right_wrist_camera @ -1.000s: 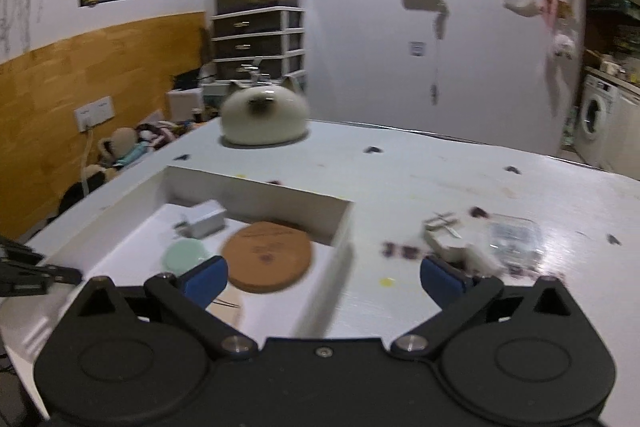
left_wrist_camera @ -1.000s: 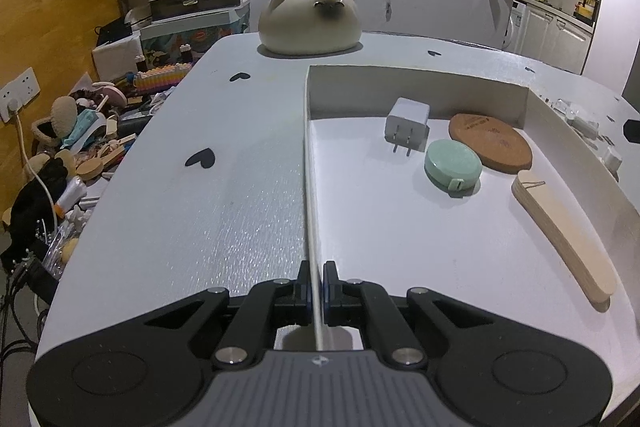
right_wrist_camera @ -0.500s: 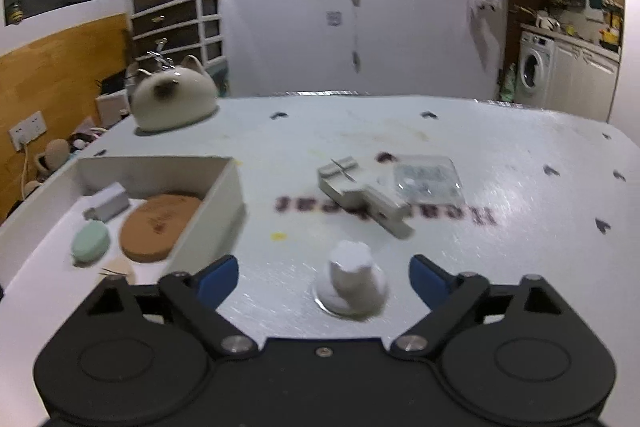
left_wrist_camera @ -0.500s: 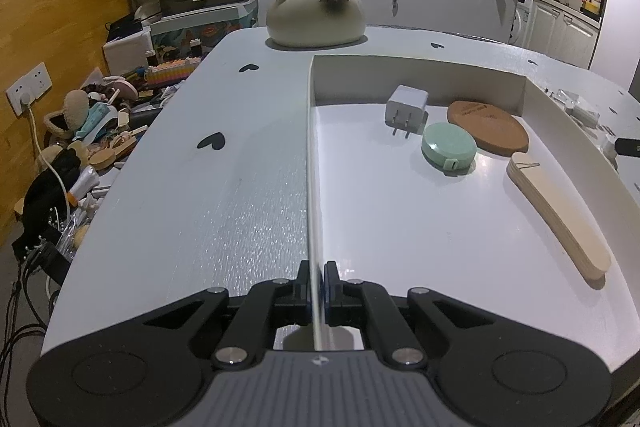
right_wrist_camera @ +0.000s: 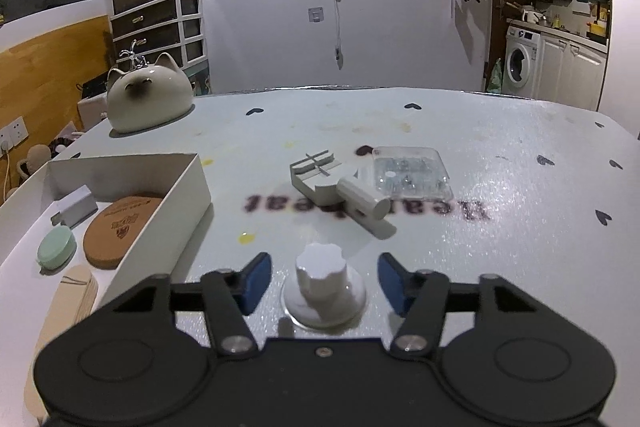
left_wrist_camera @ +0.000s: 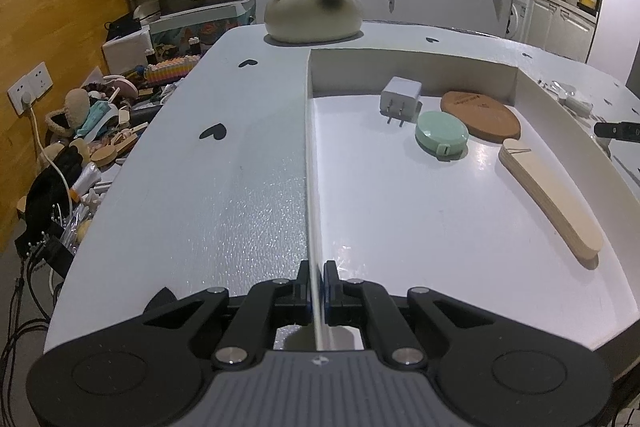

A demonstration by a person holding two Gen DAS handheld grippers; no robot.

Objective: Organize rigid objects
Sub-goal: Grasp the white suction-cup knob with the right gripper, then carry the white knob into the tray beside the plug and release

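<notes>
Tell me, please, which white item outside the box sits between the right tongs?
The scalloped white knob, upright between the open right tongs; the white cylinder lies farther off.

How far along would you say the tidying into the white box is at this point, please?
Four things already lie in the white box: the charger plug, the green tape measure, the cork coaster and the wooden sticks. The left gripper pinches the box's wall. The right gripper, open, flanks the white knob. The grey bracket, cylinder and clear case wait outside.

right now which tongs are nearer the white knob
Right. The right tongs are open with the knob between their fingers. The left tongs are shut on the box wall, across the box from it.
</notes>
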